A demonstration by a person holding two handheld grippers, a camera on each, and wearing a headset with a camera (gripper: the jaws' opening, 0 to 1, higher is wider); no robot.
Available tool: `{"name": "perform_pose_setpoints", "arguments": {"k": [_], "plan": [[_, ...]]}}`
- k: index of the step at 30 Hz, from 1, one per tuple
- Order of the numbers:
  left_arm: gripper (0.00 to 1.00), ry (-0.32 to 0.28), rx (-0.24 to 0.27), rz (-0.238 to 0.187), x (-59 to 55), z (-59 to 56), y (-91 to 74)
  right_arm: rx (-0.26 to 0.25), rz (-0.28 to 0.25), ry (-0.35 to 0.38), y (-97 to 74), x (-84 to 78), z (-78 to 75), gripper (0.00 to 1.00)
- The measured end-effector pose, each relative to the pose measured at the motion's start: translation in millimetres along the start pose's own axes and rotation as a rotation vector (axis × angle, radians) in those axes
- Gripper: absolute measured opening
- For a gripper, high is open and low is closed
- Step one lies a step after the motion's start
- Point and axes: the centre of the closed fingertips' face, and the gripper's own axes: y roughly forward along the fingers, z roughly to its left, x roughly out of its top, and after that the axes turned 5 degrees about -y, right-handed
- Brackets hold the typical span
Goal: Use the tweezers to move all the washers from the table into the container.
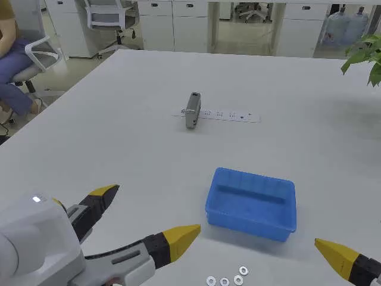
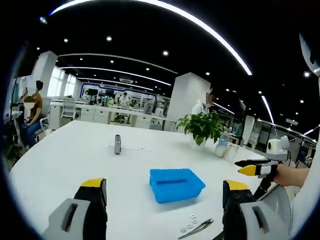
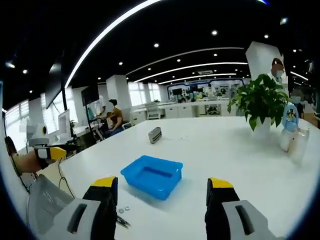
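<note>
Several small metal washers point(image 1: 226, 278) lie on the white table just in front of the blue container point(image 1: 250, 203), which holds nothing I can see. The tweezers point(image 2: 198, 227) rest on the table beside the washers point(image 2: 190, 220), untouched. My left gripper point(image 1: 143, 214) hovers open at the lower left, short of the washers. One yellow fingertip point(image 1: 334, 252) of the right gripper enters at the bottom right. In the right gripper view my right gripper point(image 3: 162, 183) is open above the table, facing the container point(image 3: 152, 175), washers point(image 3: 123, 209) and tweezers point(image 3: 123, 222).
A white power strip point(image 1: 229, 115) with a grey device point(image 1: 192, 110) on it lies mid-table beyond the container. A potted plant point(image 3: 260, 102) and bottles point(image 3: 295, 135) stand toward the right side. Office chairs point(image 1: 110, 18) and a seated person point(image 1: 15, 59) are beyond the far left edge.
</note>
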Motion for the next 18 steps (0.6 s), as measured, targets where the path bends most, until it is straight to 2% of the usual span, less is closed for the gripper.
{"name": "perform_pose_setpoints", "arguments": {"k": [7,10,18], "plan": [[0.99,-0.010,0.005,-0.008,-0.2,0.4,-1.6,0.007,0.006,-0.006,2.1,0.3,0.9,0.67],[0.94,-0.011,0.005,-0.001,-1.6,1.4,-2.6,0.011,0.008,-0.008,3.0,0.2,1.5,0.67],[0.95,-0.012,0.010,-0.005,-0.6,2.2,-4.0,0.014,0.013,-0.011,4.4,-0.8,2.7,0.67]]}}
